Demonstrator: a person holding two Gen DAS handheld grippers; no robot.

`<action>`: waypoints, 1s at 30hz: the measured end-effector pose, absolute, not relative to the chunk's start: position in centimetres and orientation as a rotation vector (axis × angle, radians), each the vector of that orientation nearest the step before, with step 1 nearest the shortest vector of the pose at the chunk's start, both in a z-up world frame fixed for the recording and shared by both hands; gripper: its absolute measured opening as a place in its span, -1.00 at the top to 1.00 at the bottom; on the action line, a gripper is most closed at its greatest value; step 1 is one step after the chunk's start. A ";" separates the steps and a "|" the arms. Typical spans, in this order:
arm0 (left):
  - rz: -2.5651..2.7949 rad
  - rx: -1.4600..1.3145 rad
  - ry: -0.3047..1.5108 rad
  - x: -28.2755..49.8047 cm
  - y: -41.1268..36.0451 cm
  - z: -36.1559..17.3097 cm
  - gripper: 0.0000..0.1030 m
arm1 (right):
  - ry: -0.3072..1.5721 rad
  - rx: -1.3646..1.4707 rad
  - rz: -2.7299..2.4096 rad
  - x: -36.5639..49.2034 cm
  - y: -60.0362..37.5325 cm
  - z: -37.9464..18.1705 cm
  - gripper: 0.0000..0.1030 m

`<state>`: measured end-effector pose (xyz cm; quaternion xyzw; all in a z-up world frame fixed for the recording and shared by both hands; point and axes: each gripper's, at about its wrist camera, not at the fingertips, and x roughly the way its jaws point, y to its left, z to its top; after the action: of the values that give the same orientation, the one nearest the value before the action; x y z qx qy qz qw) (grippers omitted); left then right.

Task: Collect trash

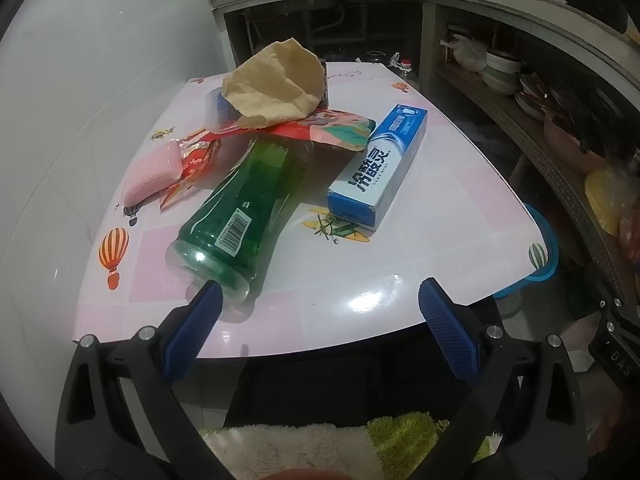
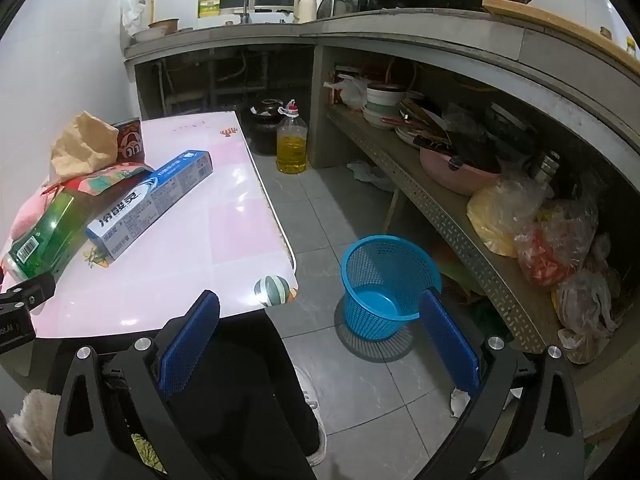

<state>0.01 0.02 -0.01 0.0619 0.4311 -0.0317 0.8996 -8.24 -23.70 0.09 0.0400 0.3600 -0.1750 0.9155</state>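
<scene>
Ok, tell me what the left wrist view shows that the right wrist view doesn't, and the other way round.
Only the left wrist view shows the pink sponge, the red wrapper beside it, and the open left gripper.

Only the right wrist view shows the whole blue basket on the floor, the oil bottle and the open right gripper.

Both show the green bottle, the toothpaste box, the brown paper bag and the table.

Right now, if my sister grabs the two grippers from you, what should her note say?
Left gripper: open, empty, near the bottle's base.
Right gripper: open, empty, off the table's edge, above the floor.
On the table: green bottle lying down, toothpaste box, crumpled paper, red wrapper, pink sponge, a can.
Blue basket: on the floor, looks empty.
Done: nothing binned.
Left: all of it.
</scene>
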 end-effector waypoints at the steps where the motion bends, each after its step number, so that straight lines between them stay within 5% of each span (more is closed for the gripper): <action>1: -0.065 0.129 0.892 0.0 0.0 0.0 -0.83 | 0.742 0.084 -0.359 -8.2 -23.7 0.1 -0.88; 30: -0.067 0.126 0.900 0.1 0.3 -0.3 -0.83 | 0.742 0.087 -0.360 -8.1 -23.8 0.0 -0.88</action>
<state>0.15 0.30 -0.27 0.0608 0.4347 -0.0323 0.8979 -8.15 -23.82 0.05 0.0424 0.3607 -0.1749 0.9152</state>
